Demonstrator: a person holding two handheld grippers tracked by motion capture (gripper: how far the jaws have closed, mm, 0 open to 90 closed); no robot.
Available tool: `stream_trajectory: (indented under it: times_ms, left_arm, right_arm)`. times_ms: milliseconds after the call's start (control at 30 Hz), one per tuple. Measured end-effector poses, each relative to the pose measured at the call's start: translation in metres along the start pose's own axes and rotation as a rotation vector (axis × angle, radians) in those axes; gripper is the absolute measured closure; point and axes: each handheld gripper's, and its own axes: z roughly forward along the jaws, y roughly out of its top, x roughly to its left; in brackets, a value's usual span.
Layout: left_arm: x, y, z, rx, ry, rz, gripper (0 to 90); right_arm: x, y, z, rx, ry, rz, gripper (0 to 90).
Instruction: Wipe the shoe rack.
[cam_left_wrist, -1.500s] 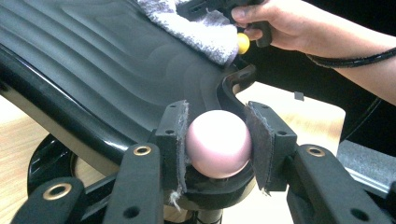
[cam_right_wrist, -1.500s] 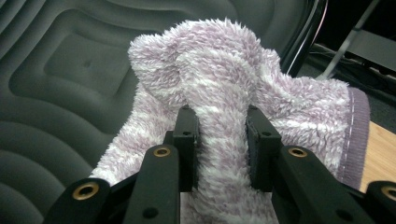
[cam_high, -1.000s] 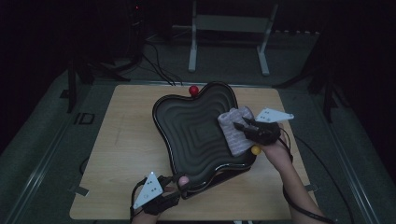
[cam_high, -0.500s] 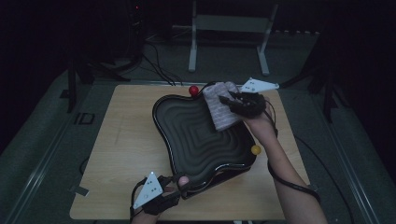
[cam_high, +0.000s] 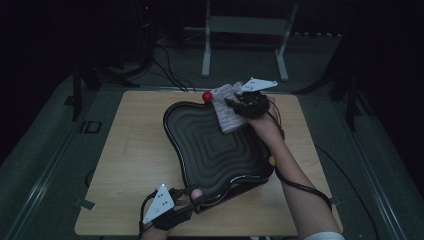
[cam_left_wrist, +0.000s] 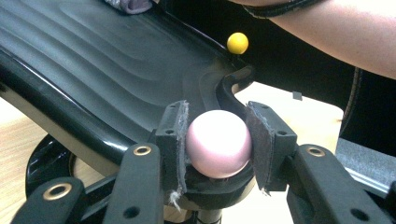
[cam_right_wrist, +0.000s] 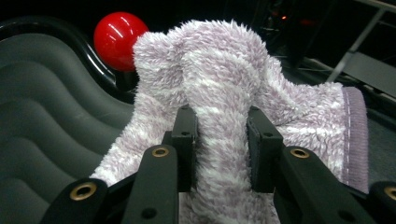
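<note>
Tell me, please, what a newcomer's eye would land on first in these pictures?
Probably the fluffy lilac-and-white cloth, pinched in the right gripper at the far right edge of the black wavy tray, right beside the tray's glossy red knob. Next comes the pale pink knob at the tray's near corner, clamped between the left gripper's pads. A small yellow knob stands on the tray's right rim.

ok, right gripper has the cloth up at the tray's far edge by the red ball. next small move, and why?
Probably draw the right gripper toward the person, wiping the fuzzy cloth across the ribbed black tray. The cloth is pinched between its jaws at the far rim beside the red ball, and the left gripper clamps the pink ball on the near edge, steadying the tray.
</note>
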Motion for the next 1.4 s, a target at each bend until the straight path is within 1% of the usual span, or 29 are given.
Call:
stream_trajectory:
  times_ms: [100,133,233,300,667,800,867,967,1033,1133,1167,1200,1233,1267,1333,1400]
  left_arm:
    - [0.0,0.0,0.0,0.0,0.003,-0.001,60.5]
    - [-0.001,0.0,0.0,0.001,0.003,-0.001,60.5]
    - [-0.001,0.0,0.0,0.001,0.004,-0.001,60.5]
    - [-0.001,0.0,0.0,0.001,0.004,-0.002,60.5]
    - [-0.001,0.0,0.0,-0.001,0.004,-0.003,60.5]
    - [-0.001,0.0,0.0,0.0,0.004,-0.004,60.5]
    - [-0.001,0.0,0.0,0.0,0.005,-0.005,60.4]
    - [-0.001,0.0,0.0,0.0,0.006,-0.006,60.5]
    - [-0.001,0.0,0.0,0.0,0.006,-0.006,60.5]
    - [-0.001,0.0,0.0,0.0,0.005,-0.007,60.5]
    - [-0.001,0.0,0.0,-0.002,0.005,-0.007,60.5]
    - [-0.001,0.0,0.0,-0.002,0.004,-0.007,60.5]
    - [-0.001,0.0,0.0,-0.002,0.004,-0.007,60.4]
    - [-0.001,0.0,0.0,0.001,0.007,-0.006,60.5]
    - [-0.002,0.0,0.001,0.0,0.007,-0.007,60.4]
    - [-0.002,0.0,0.001,-0.001,0.007,-0.007,60.5]
  right_arm:
    - [0.001,-0.002,0.0,0.006,-0.008,-0.004,67.9]
    - [0.002,-0.002,0.0,0.013,-0.009,-0.014,67.8]
    - [0.003,-0.005,-0.001,0.016,-0.003,-0.005,67.7]
    - [0.003,-0.009,-0.003,0.013,0.002,0.01,67.7]
    - [0.007,-0.03,-0.017,0.009,0.015,0.022,67.4]
    - [0.009,-0.039,-0.024,0.025,0.018,0.028,67.4]
    - [0.011,-0.044,-0.028,0.035,0.02,0.017,67.4]
    - [0.012,-0.052,-0.035,0.044,0.031,0.018,67.4]
    - [0.013,-0.059,-0.039,0.046,0.042,0.032,67.4]
    - [0.016,-0.067,-0.046,0.053,0.044,0.04,67.4]
    - [0.017,-0.069,-0.048,0.06,0.04,0.041,67.3]
    - [0.019,-0.071,-0.05,0.065,0.037,0.031,67.4]
    - [0.019,-0.071,-0.05,0.065,0.037,0.031,67.4]
    - [0.02,-0.076,-0.053,0.064,0.044,0.038,67.3]
    - [0.019,-0.08,-0.056,0.067,0.055,0.05,67.3]
    - [0.019,-0.084,-0.059,0.072,0.053,0.052,67.3]
